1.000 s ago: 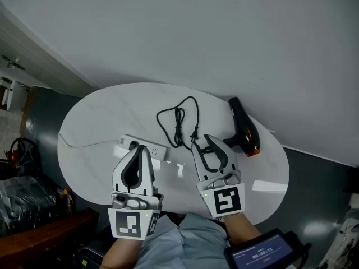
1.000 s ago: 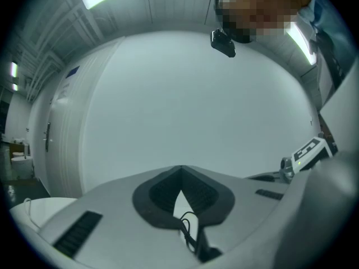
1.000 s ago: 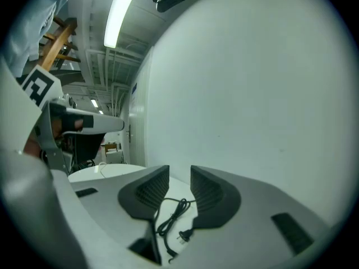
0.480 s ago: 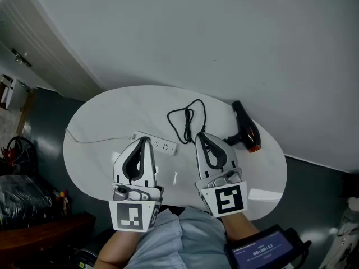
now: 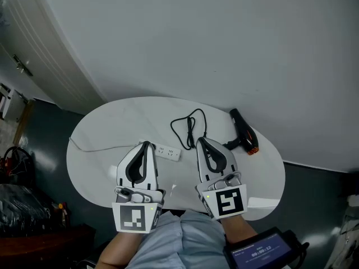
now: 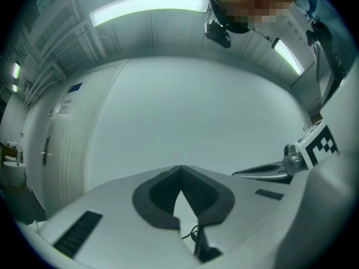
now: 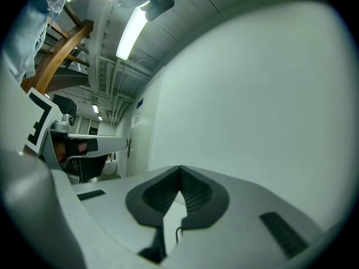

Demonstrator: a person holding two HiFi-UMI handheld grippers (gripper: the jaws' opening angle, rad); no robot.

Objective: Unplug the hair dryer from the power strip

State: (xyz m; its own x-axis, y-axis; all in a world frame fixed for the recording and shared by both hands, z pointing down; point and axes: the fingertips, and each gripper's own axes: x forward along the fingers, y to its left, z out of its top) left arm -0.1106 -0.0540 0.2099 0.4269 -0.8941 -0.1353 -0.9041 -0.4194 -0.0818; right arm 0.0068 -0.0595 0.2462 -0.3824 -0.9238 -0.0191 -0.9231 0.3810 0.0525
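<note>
A black hair dryer (image 5: pixel 243 131) lies at the right end of the white oval table (image 5: pixel 101 161). Its black cord (image 5: pixel 188 126) coils in the table's middle and ends close to my right gripper's tip. The white power strip (image 5: pixel 167 151) lies between the two grippers, and no plug shows in its visible sockets. My left gripper (image 5: pixel 145 145) hangs above the strip's left end, shut and empty. My right gripper (image 5: pixel 201 142) is also shut with nothing in it. In the left gripper view the jaws (image 6: pixel 180 178) meet; in the right gripper view they (image 7: pixel 180 176) meet too.
A thin white lead (image 5: pixel 95 148) runs from the strip to the table's left edge. A plain white wall (image 5: pixel 224 38) stands behind the table. A person's sleeve (image 5: pixel 174 242) and a small screen (image 5: pixel 261 252) are at the bottom. Dark clutter (image 5: pixel 17 195) sits on the floor at left.
My right gripper's jaws went from wide open near the cord's end to shut. Both grippers lifted away from the table and drew back a little.
</note>
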